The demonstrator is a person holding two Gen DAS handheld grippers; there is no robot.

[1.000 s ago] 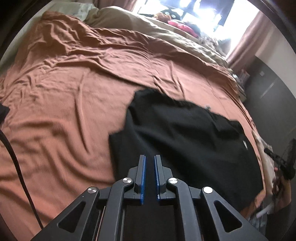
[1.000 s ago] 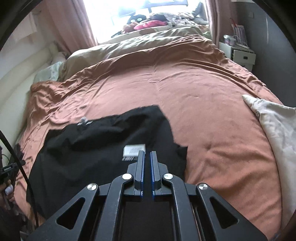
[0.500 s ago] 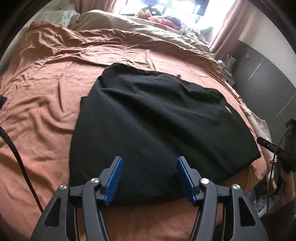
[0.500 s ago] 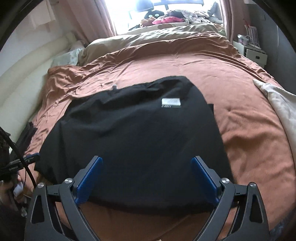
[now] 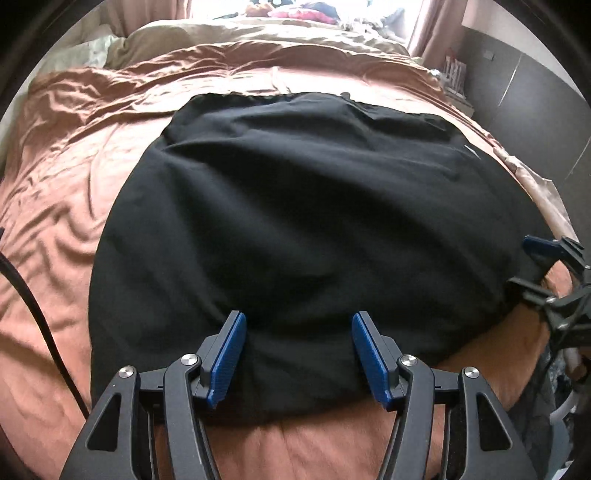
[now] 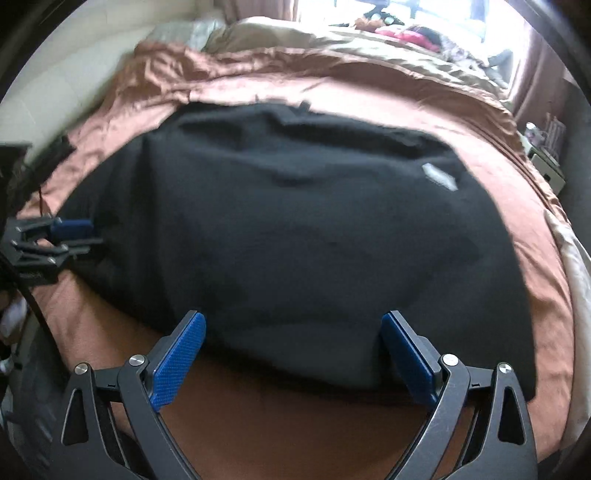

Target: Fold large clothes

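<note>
A large black garment (image 5: 303,221) lies spread flat on the rust-brown bedspread (image 5: 74,177); it also shows in the right wrist view (image 6: 295,236) with a small white label (image 6: 439,177) near its far right. My left gripper (image 5: 298,325) is open, its blue pads over the garment's near edge, holding nothing. My right gripper (image 6: 291,325) is open wide over the near hem, empty. Each gripper shows at the edge of the other's view: the right one (image 5: 546,266) and the left one (image 6: 55,236).
Beige bedding and pillows (image 5: 258,29) lie at the bed's far end under a bright window. A nightstand (image 6: 546,162) and a dark wall stand at the right. A pale cloth (image 6: 576,258) lies at the bed's right edge. A black cable (image 5: 33,306) hangs on the left.
Both grippers opened and let go of the garment, which now lies flat. Both have drawn back toward the near edge of the bed and lowered.
</note>
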